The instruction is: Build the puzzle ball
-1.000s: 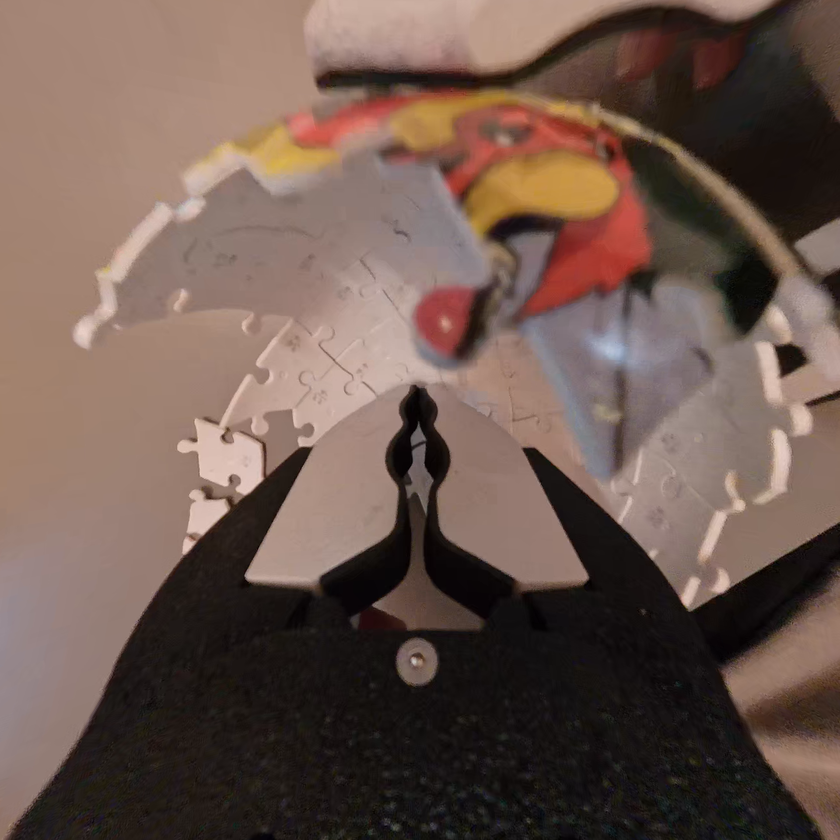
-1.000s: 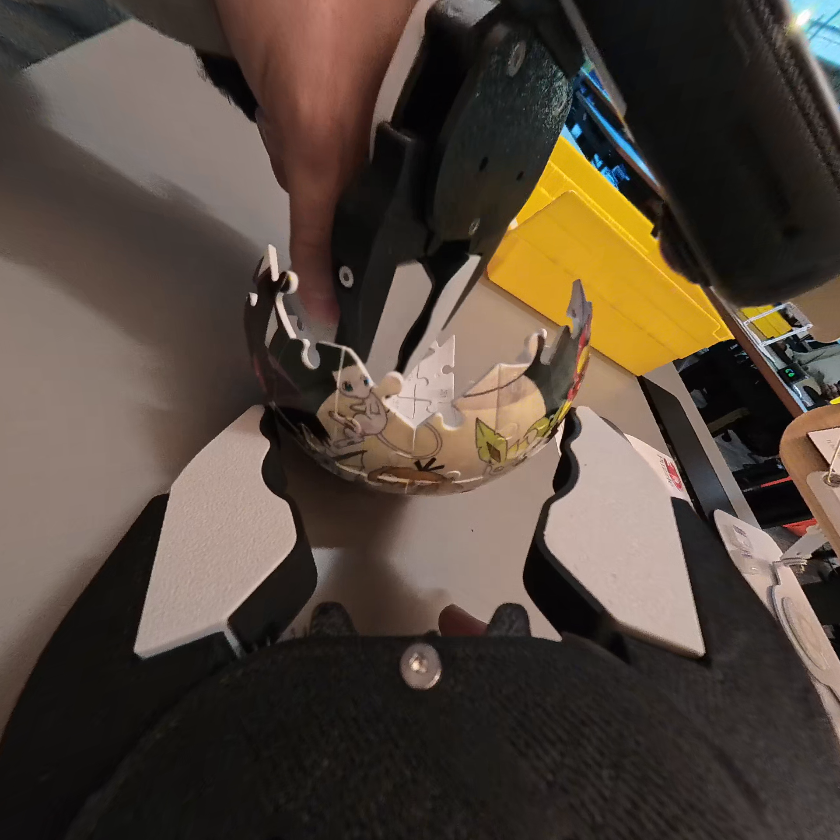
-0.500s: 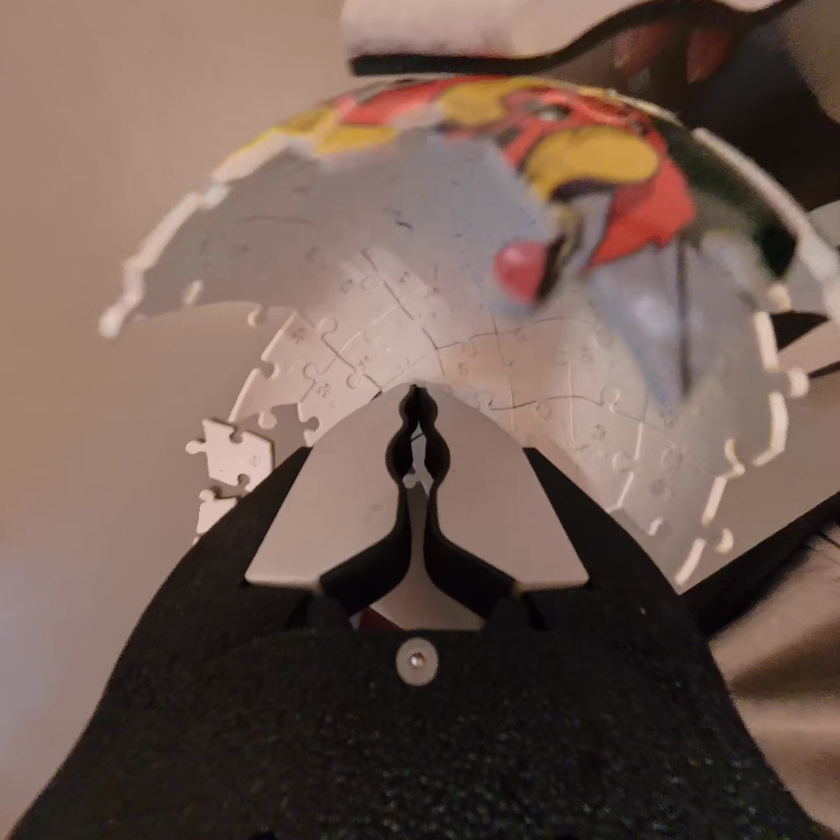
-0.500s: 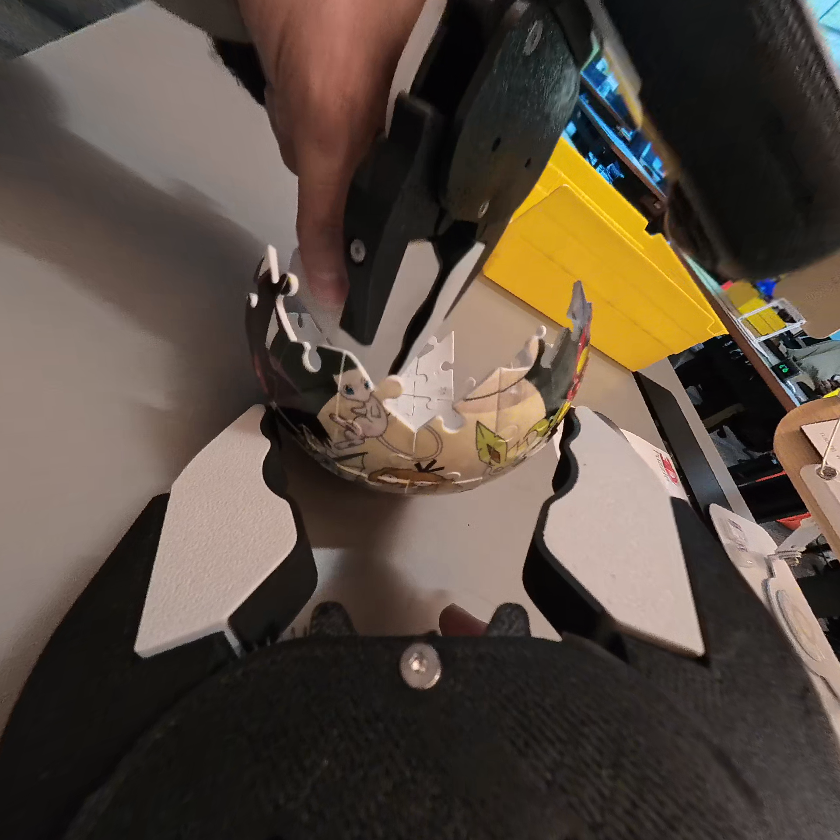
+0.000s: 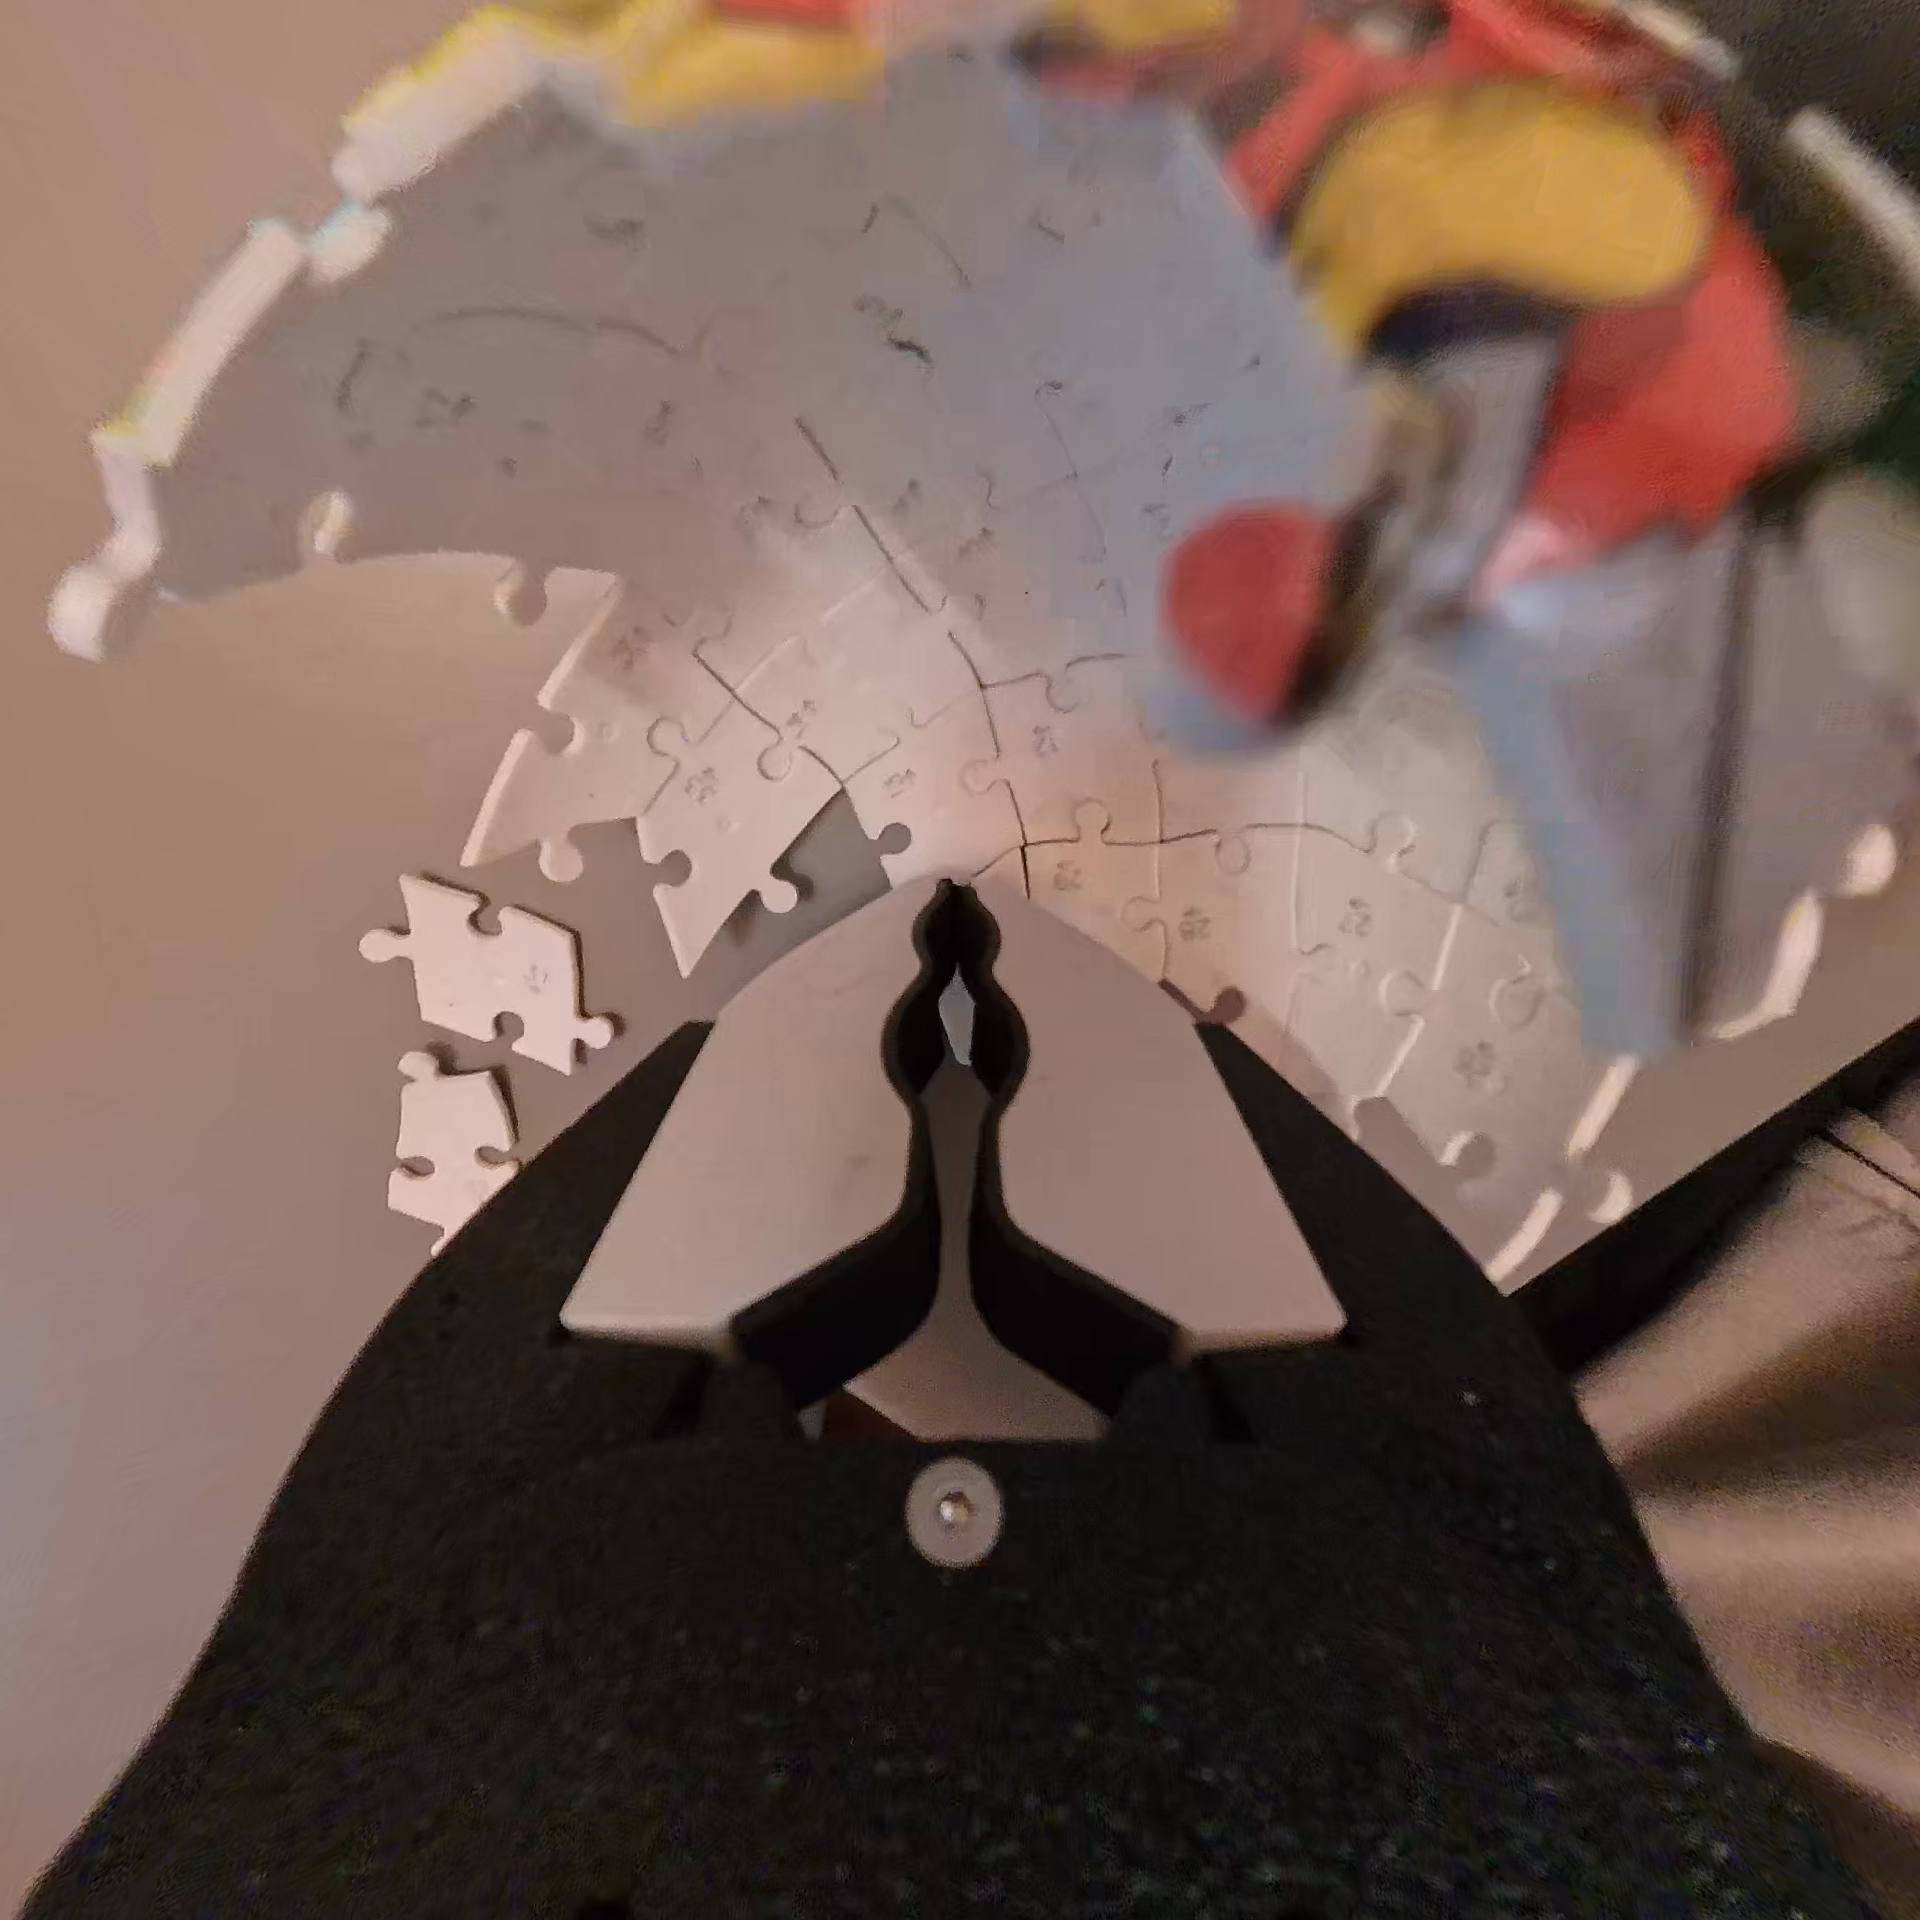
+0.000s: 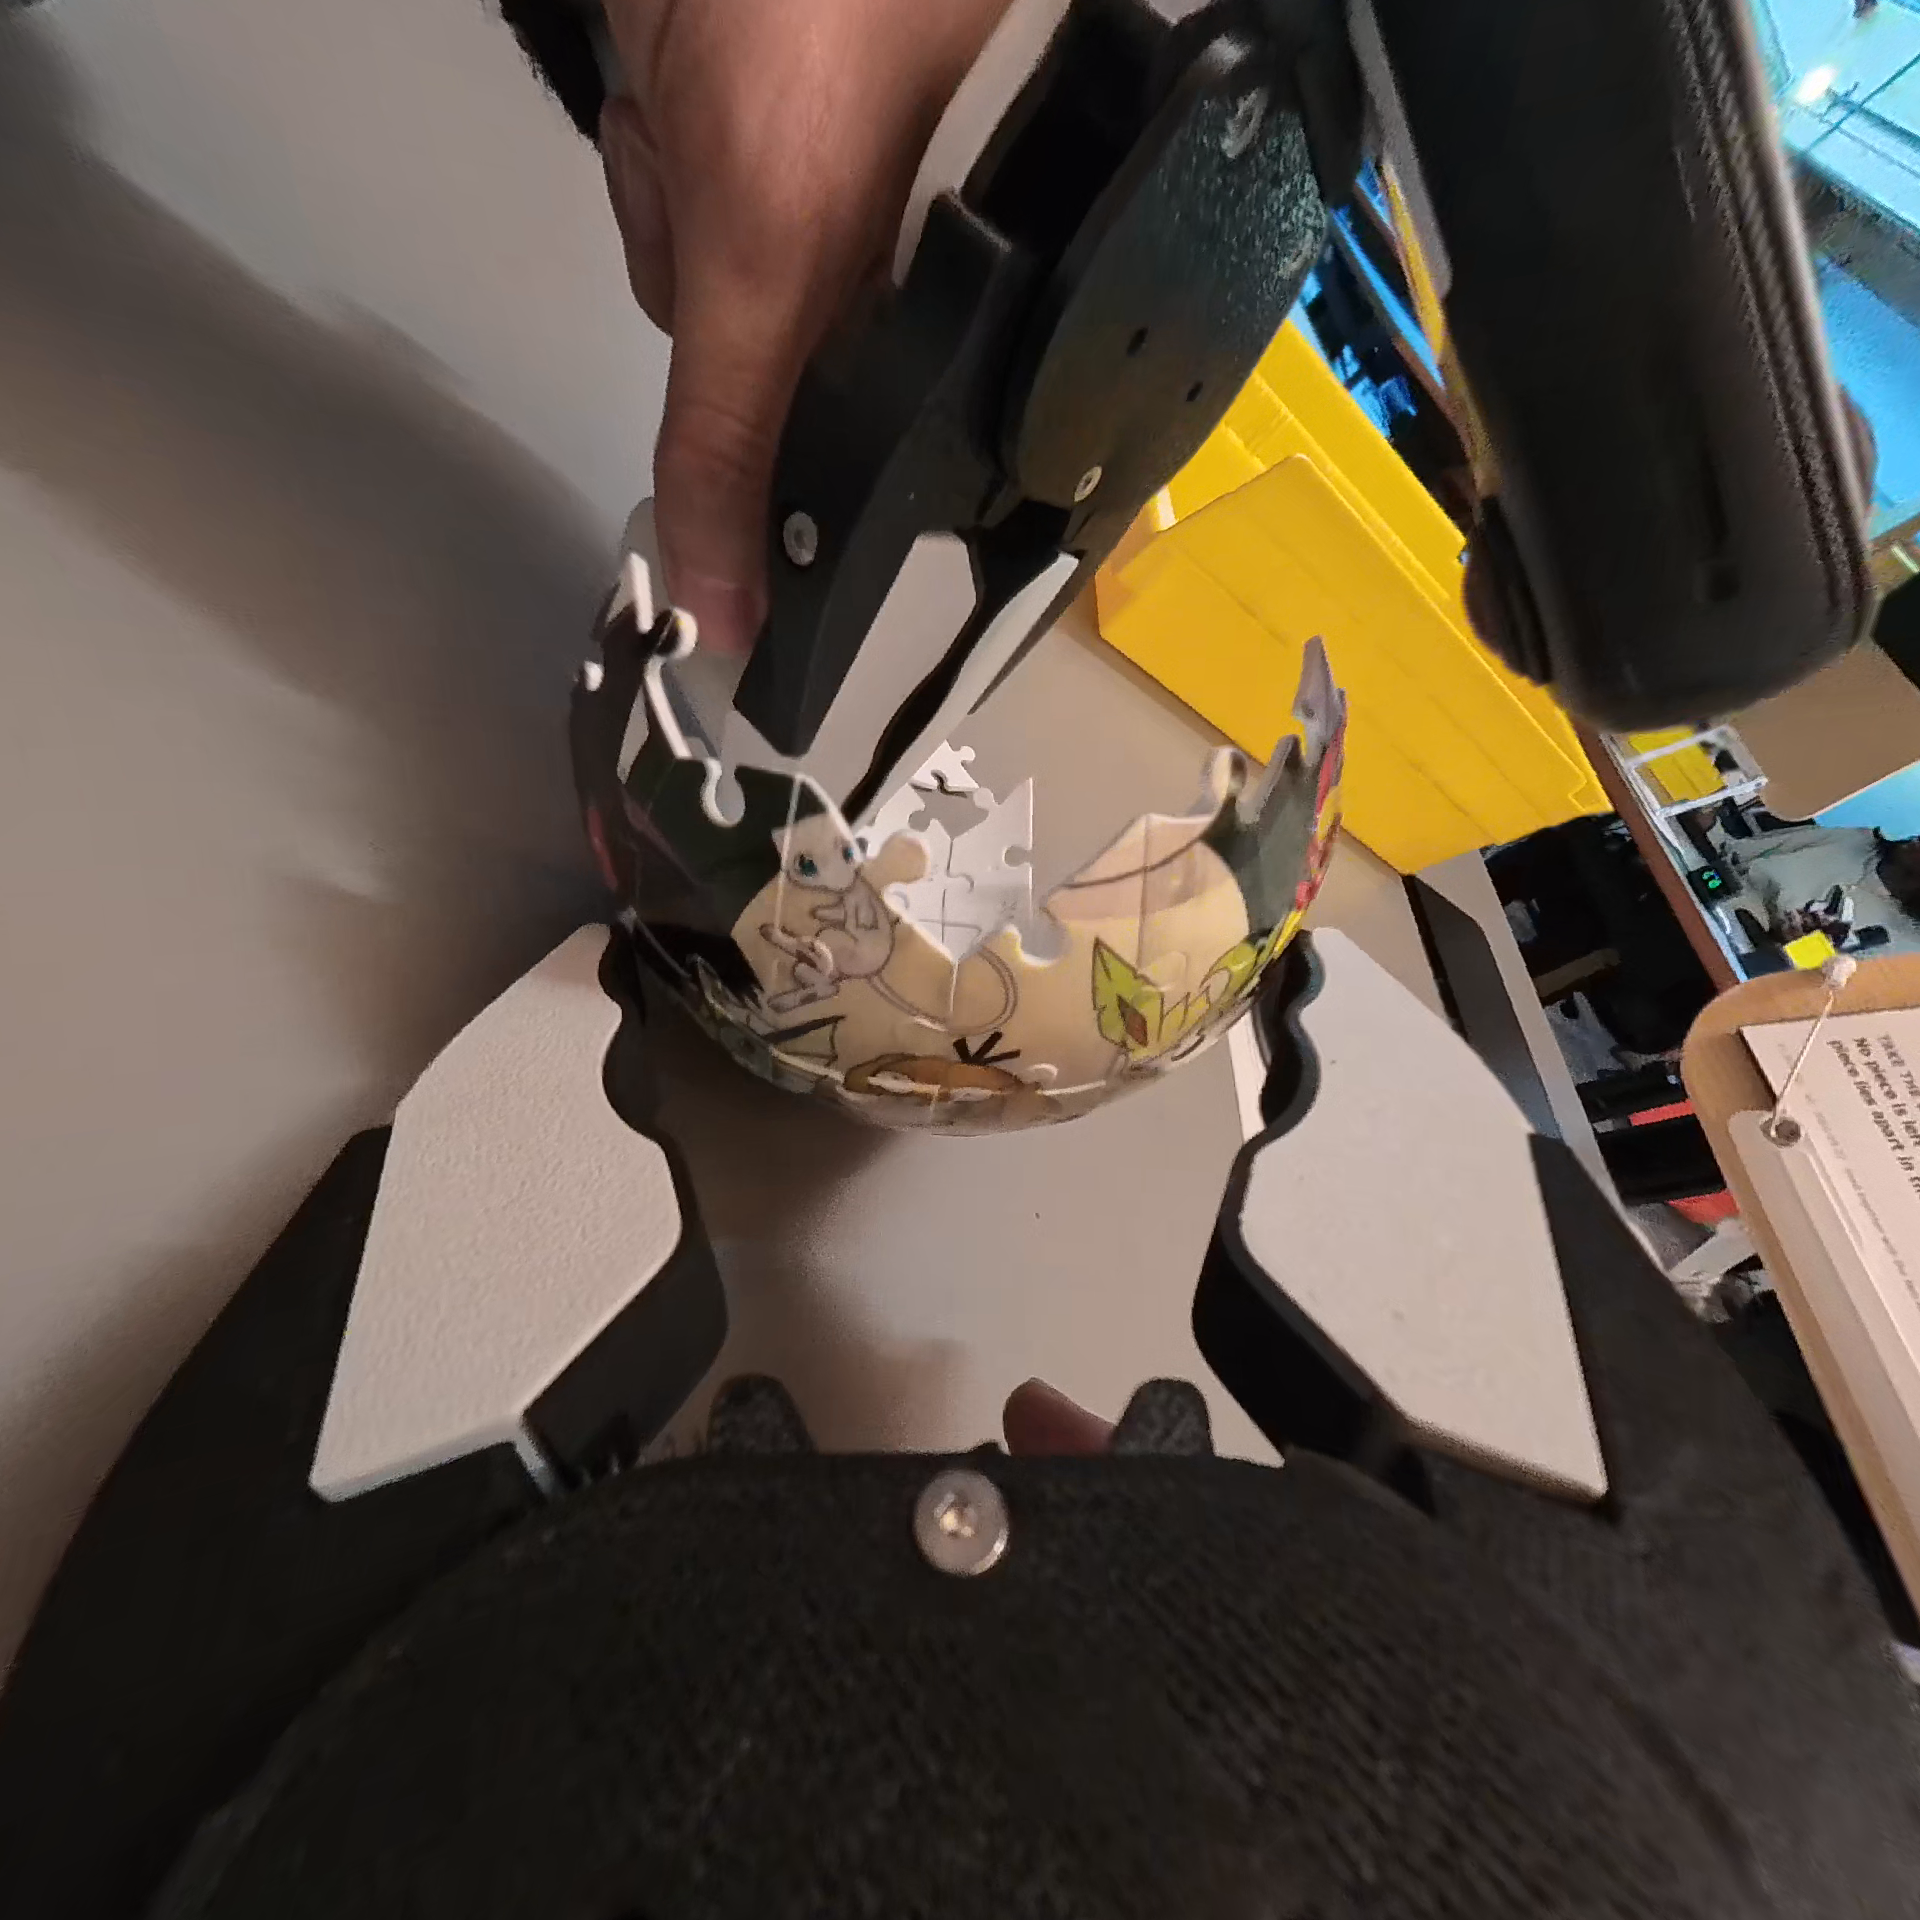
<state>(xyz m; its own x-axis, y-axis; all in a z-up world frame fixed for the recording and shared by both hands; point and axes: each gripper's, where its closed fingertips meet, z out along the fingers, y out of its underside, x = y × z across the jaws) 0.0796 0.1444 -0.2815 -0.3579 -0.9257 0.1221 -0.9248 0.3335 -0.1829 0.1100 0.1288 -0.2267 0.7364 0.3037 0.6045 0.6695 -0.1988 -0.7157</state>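
Note:
The puzzle ball (image 6: 987, 997) is a half-built bowl with cartoon prints outside and a jagged open rim. It sits on the table. My right gripper (image 6: 956, 956) clamps it, one finger on each side. My left gripper (image 6: 862, 805) comes down from above, shut, with its tips inside the bowl near the left wall. In the left wrist view the shut left gripper (image 5: 954, 894) points at the white inner surface of the ball (image 5: 935, 468), beside a small gap (image 5: 842, 852). I cannot tell if it pinches a piece. Two loose white pieces (image 5: 488, 971) lie at the left.
A person's hand (image 6: 748, 312) holds the left gripper above the ball. Yellow bins (image 6: 1351, 644) stand behind the grey table (image 6: 260, 935). A wooden clipboard with a paper (image 6: 1849, 1143) is at the right edge. A blurred red-and-yellow printed rim part (image 5: 1507, 260) fills the left view's upper right.
The left gripper has tilted and its tips have shifted left inside the bowl, closer to the inner wall. The right gripper and the ball have stayed in place.

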